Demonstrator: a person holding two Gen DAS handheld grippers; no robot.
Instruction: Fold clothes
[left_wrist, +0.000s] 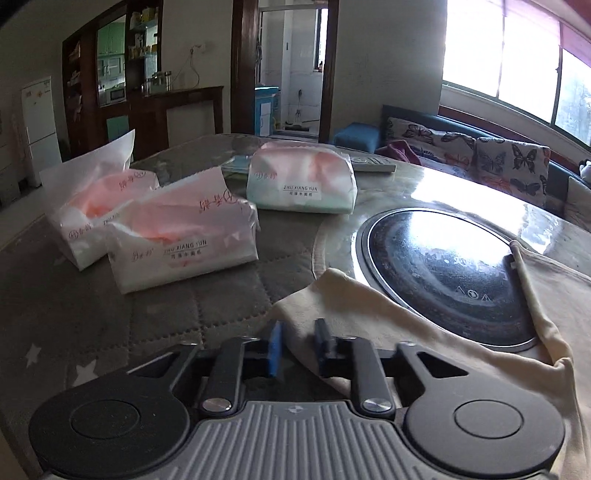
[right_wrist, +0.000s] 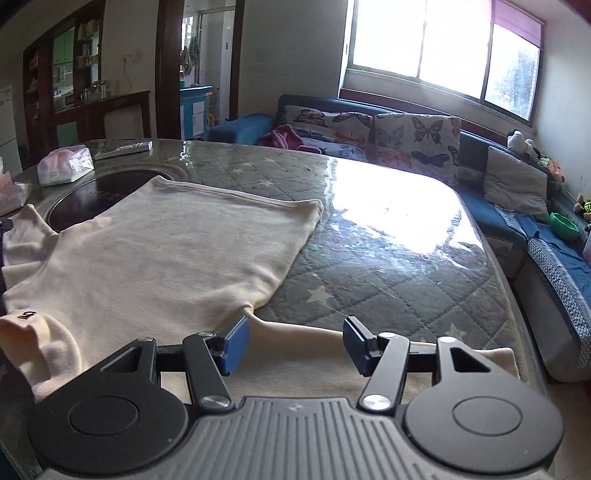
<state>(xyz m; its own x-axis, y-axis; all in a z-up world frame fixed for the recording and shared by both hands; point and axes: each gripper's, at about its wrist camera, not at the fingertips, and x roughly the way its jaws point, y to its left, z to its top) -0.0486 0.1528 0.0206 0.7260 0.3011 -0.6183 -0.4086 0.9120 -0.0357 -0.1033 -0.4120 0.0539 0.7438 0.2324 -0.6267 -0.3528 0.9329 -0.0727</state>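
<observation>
You are holding the left hand-held gripper (left_wrist: 298, 349) low over the table (left_wrist: 155, 317), its blue pads (left_wrist: 275, 347) standing a narrow gap apart. The edge of the cream garment (left_wrist: 369, 314) is lying in that gap; whether the pads are touching the cloth cannot be told. Ahead and to the right of this gripper, the garment is draping around the near rim of a round dark cooktop (left_wrist: 447, 266) set into the table. Ahead and to the left, three tissue packs (left_wrist: 184, 243) are sitting well apart from the cloth.

You are holding the right hand-held gripper (right_wrist: 296, 345) with its jaws wide apart and gripping nothing. It is hovering over a sleeve of the cream garment (right_wrist: 166, 258), which is running across just below the pads (right_wrist: 236, 343). The body of the garment is lying spread flat ahead and to the left of this gripper, its far hem reaching the cooktop (right_wrist: 79, 206). Bare glossy table (right_wrist: 388, 258) is showing ahead and to the right.
</observation>
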